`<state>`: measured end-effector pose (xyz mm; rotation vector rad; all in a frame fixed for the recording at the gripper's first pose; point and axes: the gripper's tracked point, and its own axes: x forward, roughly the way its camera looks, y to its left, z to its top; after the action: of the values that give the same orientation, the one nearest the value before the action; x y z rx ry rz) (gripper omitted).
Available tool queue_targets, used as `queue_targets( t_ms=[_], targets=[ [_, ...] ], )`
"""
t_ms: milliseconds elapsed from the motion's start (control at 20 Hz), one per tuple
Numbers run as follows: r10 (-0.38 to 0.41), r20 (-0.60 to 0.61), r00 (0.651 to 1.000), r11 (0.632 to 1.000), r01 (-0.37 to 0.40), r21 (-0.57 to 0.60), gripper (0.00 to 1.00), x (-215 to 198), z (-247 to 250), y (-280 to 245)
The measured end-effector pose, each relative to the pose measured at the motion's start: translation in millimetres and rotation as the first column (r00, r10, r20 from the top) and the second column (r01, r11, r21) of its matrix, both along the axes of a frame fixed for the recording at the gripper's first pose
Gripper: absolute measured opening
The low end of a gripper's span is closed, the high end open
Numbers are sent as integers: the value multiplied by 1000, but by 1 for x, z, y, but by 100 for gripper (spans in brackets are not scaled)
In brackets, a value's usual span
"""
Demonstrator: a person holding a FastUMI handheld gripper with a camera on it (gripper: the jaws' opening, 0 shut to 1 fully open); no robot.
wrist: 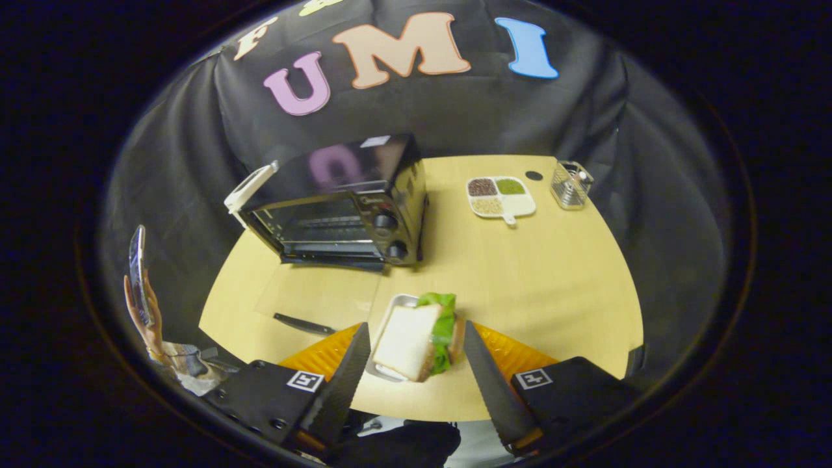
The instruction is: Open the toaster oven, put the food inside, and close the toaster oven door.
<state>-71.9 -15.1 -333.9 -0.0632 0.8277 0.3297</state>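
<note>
Your gripper holds its fingers spread around the sandwich, which rests on a tray; toaster oven stands open beyond.

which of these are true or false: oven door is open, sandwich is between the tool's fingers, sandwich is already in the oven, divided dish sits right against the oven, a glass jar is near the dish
1. The toaster oven door is open. True: its door lies folded down flat on the table.
2. The sandwich is between the fingers of the tool. True; whether both fingers press on it cannot be told.
3. The sandwich is already in the oven. False: it is over a small tray, well short of the oven.
4. The divided dish touches the oven. False: bare table lies between them.
5. A glass jar stands near the dish. True.
</note>
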Motion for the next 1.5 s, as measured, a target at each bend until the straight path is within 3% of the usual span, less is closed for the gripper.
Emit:
queue_targets(
  t_ms=[250,500,650,800,950,1050,1150,1500],
  targets=[
    [26,-90,996,999,-22,44,91,4,-34,-2],
    [66,-169,983,998,-68,-6,91,13,-83,-11],
    [68,-221,973,996,-52,79,89,15,-90,-1],
    [30,-283,959,986,17,164,67,14,-93,10],
    [-12,-281,960,958,92,272,53,19,-77,17],
    [-88,-281,956,932,178,315,43,25,-74,14],
    [-111,-289,951,917,210,338,33,21,-70,15],
    [-114,-259,959,852,229,472,33,13,-36,61]
  ],
)
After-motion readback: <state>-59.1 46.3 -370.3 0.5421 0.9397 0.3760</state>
